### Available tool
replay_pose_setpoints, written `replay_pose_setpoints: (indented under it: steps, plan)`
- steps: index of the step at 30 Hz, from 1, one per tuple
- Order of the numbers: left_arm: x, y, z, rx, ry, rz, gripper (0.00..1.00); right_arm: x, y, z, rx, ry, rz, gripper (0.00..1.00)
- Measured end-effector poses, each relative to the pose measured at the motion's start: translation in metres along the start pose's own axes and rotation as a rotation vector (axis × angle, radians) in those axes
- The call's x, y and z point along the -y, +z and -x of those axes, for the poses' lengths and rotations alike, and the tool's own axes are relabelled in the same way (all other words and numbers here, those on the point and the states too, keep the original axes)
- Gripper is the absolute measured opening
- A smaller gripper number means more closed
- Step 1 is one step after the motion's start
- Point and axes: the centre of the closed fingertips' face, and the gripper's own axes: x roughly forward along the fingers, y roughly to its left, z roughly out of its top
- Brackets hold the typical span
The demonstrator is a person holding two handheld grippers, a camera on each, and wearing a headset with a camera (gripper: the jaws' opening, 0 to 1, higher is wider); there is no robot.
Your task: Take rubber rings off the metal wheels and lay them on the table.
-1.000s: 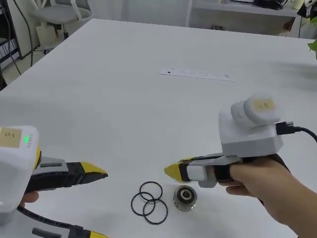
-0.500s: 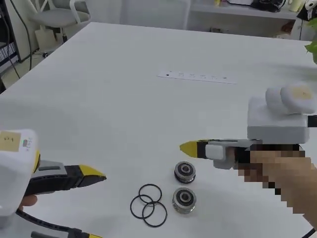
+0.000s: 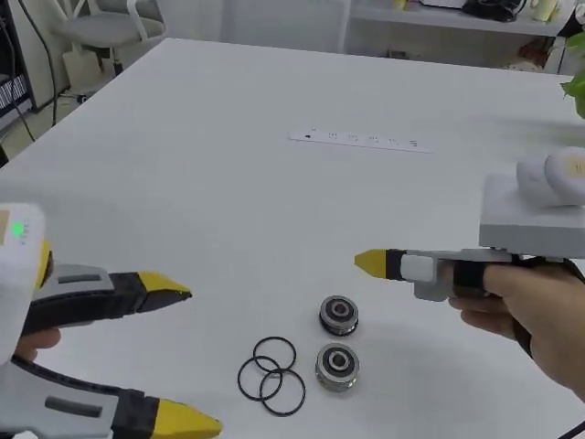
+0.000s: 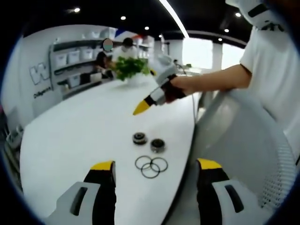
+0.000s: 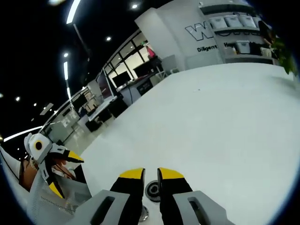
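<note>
Two yellow-tipped jaws of the left gripper stand wide apart with nothing between them. In the head view this gripper sits at the lower left over the table, with a green light lit on its body.

Just past its jaws, in the left gripper view, three black rings lie flat on the table near its edge, overlapping in a small cluster. Just beyond them stand the two wheels, near each other but apart. In the head view the rings lie just left of the nearer wheel, and the wheels sit one behind the other. Both are dark around the rim; whether that is a ring I cannot tell.

Behind the wheels the right gripper hovers clear of them, its jaws drawn together to a single tip and gripping nothing. In the right gripper view only a slit parts the jaws of that gripper, and one wheel shows through it, with the left gripper off to the side.

Farther out, a white strip lies mid-table; its marks are too small to read. At the table's far end stands a plant. The wall bears a large "W" over a smaller line that starts "Dil"; the rest is not legible.
</note>
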Motion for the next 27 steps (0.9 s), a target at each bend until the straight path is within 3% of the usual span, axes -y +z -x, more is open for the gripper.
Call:
replay_pose_setpoints:
  steps: [5, 14, 20, 27]
  plan:
    - [-0.010, 0.028, 0.011, 0.042, 0.022, -0.043, 0.71, 0.006, 0.001, 0.003, 0.003, -0.013, -0.004, 0.08]
    - [-0.025, 0.059, 0.020, 0.060, 0.036, -0.138, 0.70, 0.016, -0.001, 0.008, 0.001, -0.035, -0.017, 0.08]
    - [-0.036, 0.086, 0.011, 0.115, 0.040, -0.149, 0.67, 0.025, -0.010, 0.007, -0.034, -0.064, 0.003, 0.08]
    - [-0.036, 0.106, -0.009, 0.128, 0.005, -0.222, 0.65, 0.029, -0.017, 0.006, -0.067, -0.073, 0.023, 0.08]
